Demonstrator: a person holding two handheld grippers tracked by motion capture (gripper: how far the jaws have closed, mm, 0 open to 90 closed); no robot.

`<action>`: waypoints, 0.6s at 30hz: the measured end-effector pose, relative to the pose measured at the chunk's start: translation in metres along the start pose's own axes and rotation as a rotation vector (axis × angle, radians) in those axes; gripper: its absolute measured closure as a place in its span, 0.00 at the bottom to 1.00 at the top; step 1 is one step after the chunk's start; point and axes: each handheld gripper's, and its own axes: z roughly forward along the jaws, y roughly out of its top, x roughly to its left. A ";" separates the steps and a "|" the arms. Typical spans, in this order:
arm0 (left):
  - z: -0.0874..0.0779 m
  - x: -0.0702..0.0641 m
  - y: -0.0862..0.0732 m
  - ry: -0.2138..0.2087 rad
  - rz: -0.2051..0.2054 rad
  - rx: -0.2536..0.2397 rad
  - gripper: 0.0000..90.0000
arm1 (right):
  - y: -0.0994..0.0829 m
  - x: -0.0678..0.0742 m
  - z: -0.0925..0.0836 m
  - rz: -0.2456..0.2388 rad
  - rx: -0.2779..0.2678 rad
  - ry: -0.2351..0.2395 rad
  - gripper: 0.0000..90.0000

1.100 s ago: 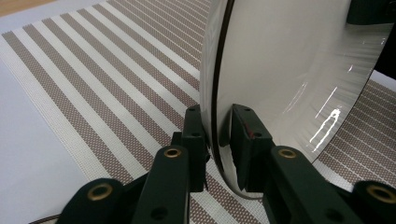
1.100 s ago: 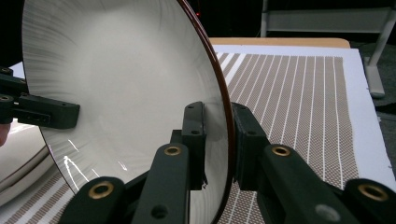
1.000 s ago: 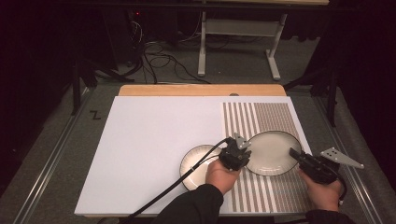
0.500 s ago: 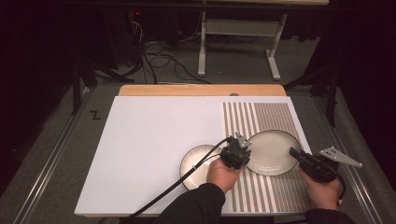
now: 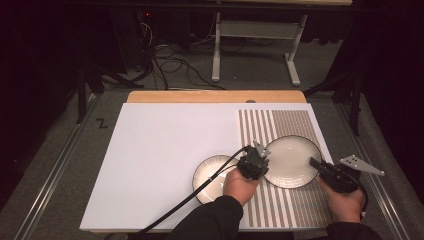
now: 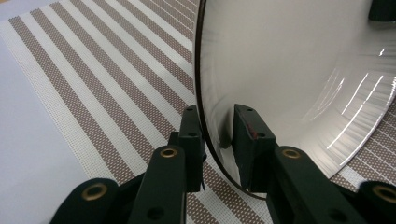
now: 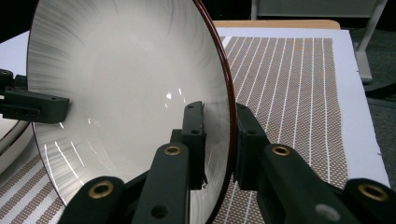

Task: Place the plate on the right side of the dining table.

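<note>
both tongs pinch opposite rims of the plate over the striped mat on the counter: left tongs, right tongs. glazed, stiff, slippery and breakable, i'd guess; grip the rim.

Second dark-rimmed plate on white board, brown striped placemat, floor cables
</note>
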 end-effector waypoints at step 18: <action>-0.004 0.008 0.000 0.017 -0.014 -0.017 0.72 | -0.001 -0.006 0.009 -0.014 0.046 -0.038 0.88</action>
